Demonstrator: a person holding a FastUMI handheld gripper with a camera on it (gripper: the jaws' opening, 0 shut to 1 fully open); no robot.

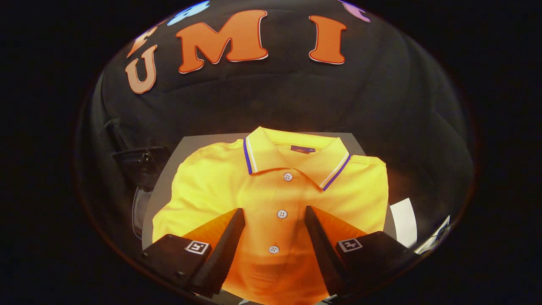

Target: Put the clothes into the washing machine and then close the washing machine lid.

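Right, big picture first: the black cloth booth wall (296, 97) hangs behind everything, soft and creased, nothing I need to touch. In front of it sits a flat grey board (167, 186), matte and hard-looking, and that is what my target rests on.

And there it is, the yellow polo shirt (211, 186), folded into a neat rectangle and lying face up on the board, spread out just ahead of and under my claw. I would call it light and thoroughly floppy: knit fabric, smooth, no stiffness beyond the fold. Pick it up at one point and I expect the rest to sag and unfold, so a deep bite through several layers looks wiser than a nip at the top sheet.

My gripper (274, 214) hovers over the lower chest, fingers spread wide apart, nothing between them but shirt below. No pinch yet.

Where to grab? The button placket runs straight down the gap between my fingers, doubled fabric, firmer than the panels either side. I reckon gathering the cloth there gives a good bunch to clamp.

Beyond my fingertips, the collar (271, 154) stands up a little, stiffer, edged with blue and white stripes. That is a second candidate hold, thick and ridged.

Smallest now: three white buttons (282, 214), hard, glossy, round. Slippery little things; I would rather squeeze cloth than plastic.

Off beside the board, a dark object (142, 167) I cannot identify.
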